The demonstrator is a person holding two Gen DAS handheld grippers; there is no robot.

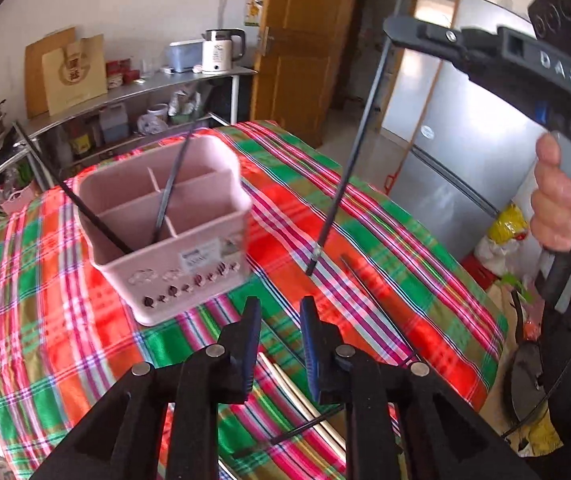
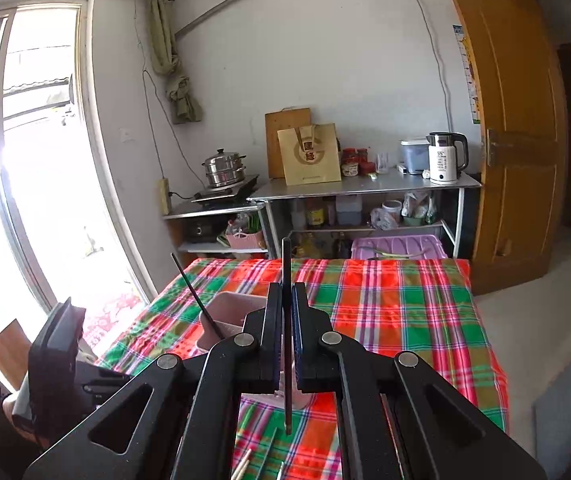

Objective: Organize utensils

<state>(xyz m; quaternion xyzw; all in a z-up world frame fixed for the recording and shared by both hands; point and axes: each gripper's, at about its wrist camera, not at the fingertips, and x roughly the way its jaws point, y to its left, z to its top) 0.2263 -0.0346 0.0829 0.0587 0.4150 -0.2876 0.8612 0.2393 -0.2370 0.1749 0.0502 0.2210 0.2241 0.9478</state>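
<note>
Left gripper (image 1: pixel 279 328) jaws apart, empty; "DAS"-marked right gripper (image 2: pixel 283 312) clamped on black chopstick (image 2: pixel 286 340).

A utensil caddy (image 1: pixel 165 232) stands on the bench (image 1: pixel 405 280), with two chopsticks (image 1: pixel 169 192) leaning inside its compartments. To its right another chopstick (image 1: pixel 369 300) lies flat on the bench. More chopsticks (image 1: pixel 305 396) lie nearer, under the left tongs (image 1: pixel 279 320).

Bare plaid tablecloth (image 1: pixel 365 216) left free right of the pink utensil caddy (image 1: pixel 165 220), its open top crossed by two leaning black chopsticks (image 1: pixel 169 184), approach from the right blocked by the right gripper (image 1: pixel 395 26) and its upright chopstick (image 1: pixel 349 160).
</note>
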